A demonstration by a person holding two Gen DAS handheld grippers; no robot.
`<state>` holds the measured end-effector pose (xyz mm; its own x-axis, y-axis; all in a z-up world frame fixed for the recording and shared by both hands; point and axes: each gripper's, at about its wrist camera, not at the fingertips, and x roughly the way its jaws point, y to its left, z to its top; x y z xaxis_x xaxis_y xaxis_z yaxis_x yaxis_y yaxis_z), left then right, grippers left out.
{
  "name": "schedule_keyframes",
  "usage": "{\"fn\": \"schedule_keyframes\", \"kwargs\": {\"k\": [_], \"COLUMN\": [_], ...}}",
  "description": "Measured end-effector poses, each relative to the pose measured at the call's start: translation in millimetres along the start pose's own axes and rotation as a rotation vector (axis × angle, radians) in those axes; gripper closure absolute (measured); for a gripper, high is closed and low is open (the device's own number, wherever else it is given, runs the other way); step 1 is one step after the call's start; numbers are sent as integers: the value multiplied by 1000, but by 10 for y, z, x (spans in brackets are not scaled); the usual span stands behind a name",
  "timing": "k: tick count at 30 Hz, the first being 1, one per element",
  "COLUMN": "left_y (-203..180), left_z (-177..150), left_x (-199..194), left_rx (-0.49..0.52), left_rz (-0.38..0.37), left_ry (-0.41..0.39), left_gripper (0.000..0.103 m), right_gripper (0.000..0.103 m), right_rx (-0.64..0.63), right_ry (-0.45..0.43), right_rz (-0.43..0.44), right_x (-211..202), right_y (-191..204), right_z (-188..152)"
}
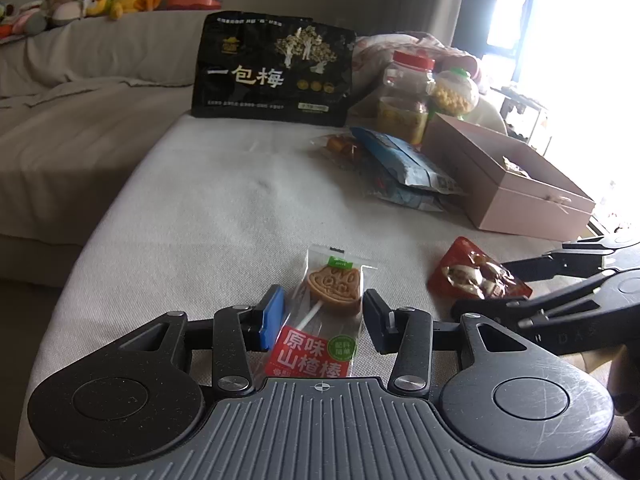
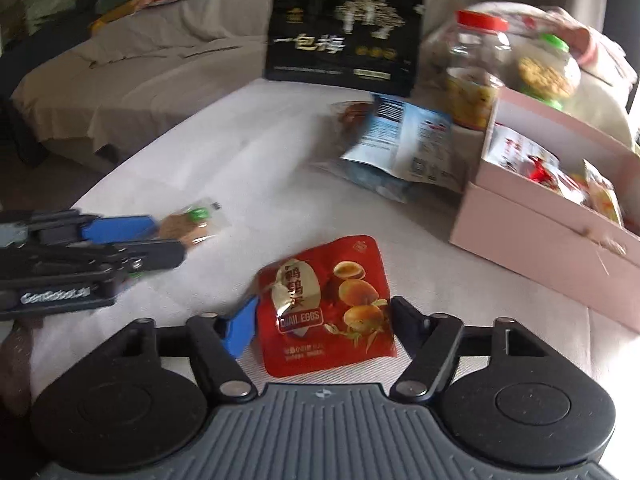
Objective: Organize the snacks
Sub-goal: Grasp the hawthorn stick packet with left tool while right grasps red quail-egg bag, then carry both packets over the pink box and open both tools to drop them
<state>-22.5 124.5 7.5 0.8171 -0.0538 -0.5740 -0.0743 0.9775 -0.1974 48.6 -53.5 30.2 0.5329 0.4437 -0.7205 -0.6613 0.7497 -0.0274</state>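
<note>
While left gripper (image 1: pixel 323 314) straddles lollipop packet (image 1: pixel 320 320), right gripper (image 2: pixel 322 320) straddles quail-egg pouch (image 2: pixel 326 304).

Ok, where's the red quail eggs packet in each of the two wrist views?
Left wrist view: the quail eggs packet lies at the right edge, at the tips of the right gripper.
Right wrist view: it sits low in the centre, between that gripper's open fingers.
Shared landmark: the black plum bag, standing at the far end of the cushion in both views.
</note>
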Motion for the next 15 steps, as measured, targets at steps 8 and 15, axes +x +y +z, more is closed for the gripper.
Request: {"fn": "schedule_keyframes", "kwargs": {"k": [8, 15], "left_y": [-43, -413], "left_z": [13, 8], "left_x": [-32, -99], "left_rx": [11, 75], "left_rz": [12, -149], "left_ry": [5, 65], "left_gripper": [58, 62], "right_gripper": [33, 33], "right_rx": [-44, -40], "right_ry": [0, -44], "right_rz": [-31, -73], "right_x": [-179, -554], "right_y": [13, -169], "right_z": [-84, -223]}}
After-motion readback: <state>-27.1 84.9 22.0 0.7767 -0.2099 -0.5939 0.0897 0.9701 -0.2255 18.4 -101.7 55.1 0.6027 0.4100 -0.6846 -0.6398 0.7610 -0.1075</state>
